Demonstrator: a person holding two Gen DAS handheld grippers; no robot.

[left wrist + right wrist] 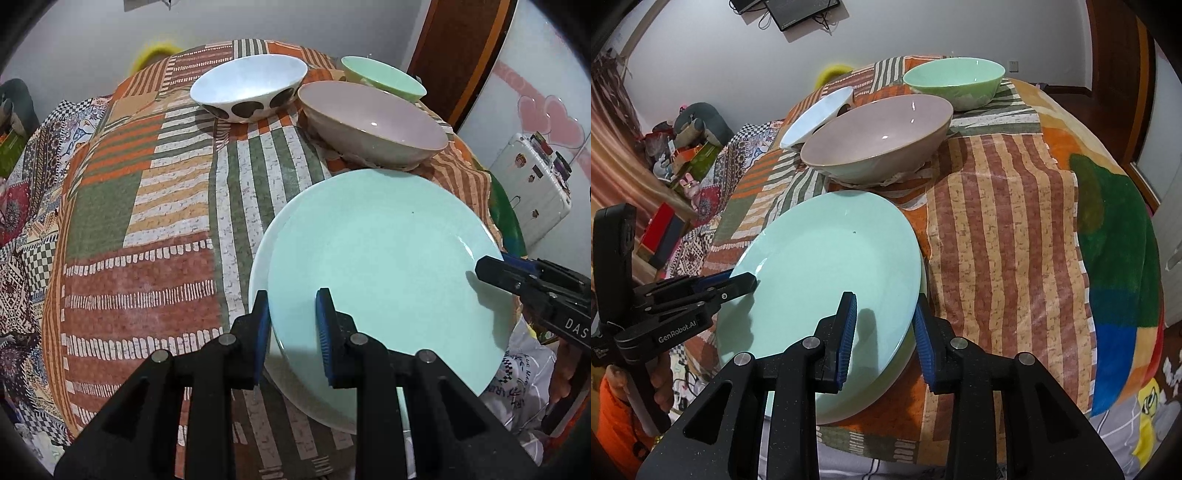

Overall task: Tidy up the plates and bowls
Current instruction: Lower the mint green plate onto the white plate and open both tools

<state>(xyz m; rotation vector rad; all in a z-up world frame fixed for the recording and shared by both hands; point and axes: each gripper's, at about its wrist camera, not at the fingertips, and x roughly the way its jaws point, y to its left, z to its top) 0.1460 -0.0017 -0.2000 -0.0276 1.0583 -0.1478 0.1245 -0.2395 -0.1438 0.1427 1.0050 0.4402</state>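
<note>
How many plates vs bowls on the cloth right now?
Plates: 2, a mint-green plate stacked on a paler plate whose rim shows beneath.
Bowls: 3, a white spotted bowl, a pinkish bowl, a green bowl.
Total: 5

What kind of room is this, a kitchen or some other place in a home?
Probably a bedroom or living room at home, not a kitchen. The bowls and plates sit on a patchwork cloth over a soft surface, stuffed toys are piled by the wall, and a white suitcase stands near a wooden door.
</note>
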